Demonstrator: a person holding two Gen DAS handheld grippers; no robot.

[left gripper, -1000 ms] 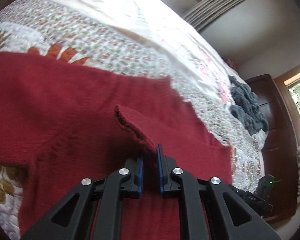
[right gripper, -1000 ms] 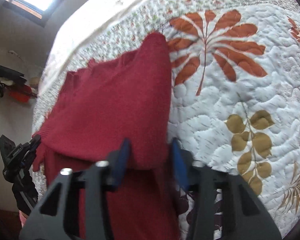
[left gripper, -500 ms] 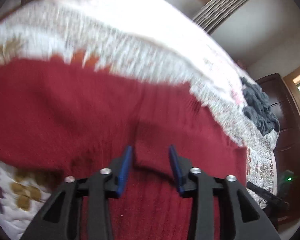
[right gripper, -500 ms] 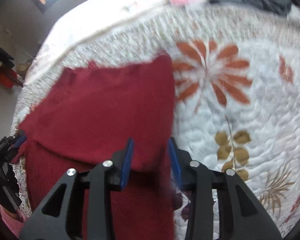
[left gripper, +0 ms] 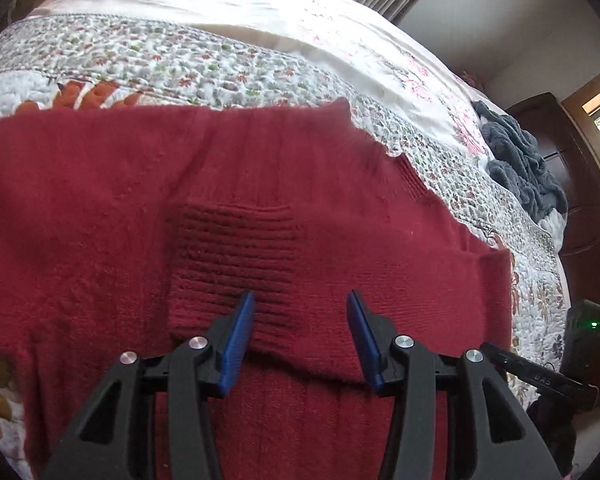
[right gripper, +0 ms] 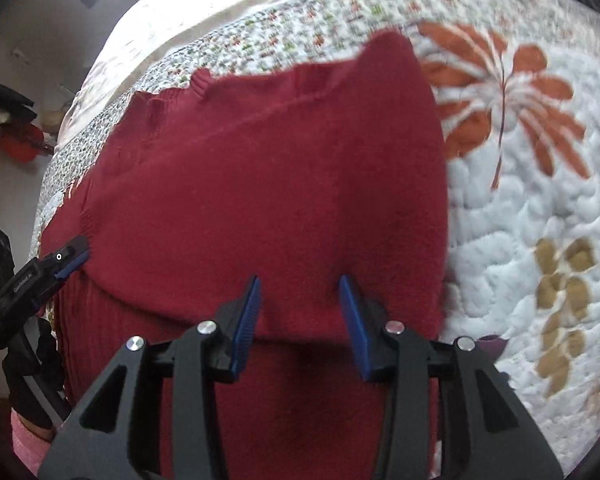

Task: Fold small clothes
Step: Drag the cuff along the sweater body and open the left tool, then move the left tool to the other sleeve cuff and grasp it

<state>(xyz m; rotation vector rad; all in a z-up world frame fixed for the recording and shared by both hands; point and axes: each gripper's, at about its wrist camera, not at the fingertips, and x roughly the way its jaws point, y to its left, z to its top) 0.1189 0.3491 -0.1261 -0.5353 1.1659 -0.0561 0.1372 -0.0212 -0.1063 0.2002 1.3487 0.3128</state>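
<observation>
Red knit sweater (left gripper: 260,200) lies folded on the quilted bed (right gripper: 520,208), both the left claw (left gripper: 300,306) and right claw (right gripper: 299,290) spread open and empty above its folded edge, so a careless withdrawal could snag the loose wool and drag the fold apart

The red sweater (left gripper: 340,184) is matt knitted wool-like cloth, fuzzy, with a ribbed cuff (left gripper: 236,252) lying on its smoother body. Under the sweater, the quilt (right gripper: 520,208) is puckered, stitched cotton-like cloth. Beyond the sweater a dark grey garment (left gripper: 520,164) looks plush. Each claw is matt black plastic with blue pads (left gripper: 238,340) and shiny metal screws (right gripper: 206,327).
</observation>
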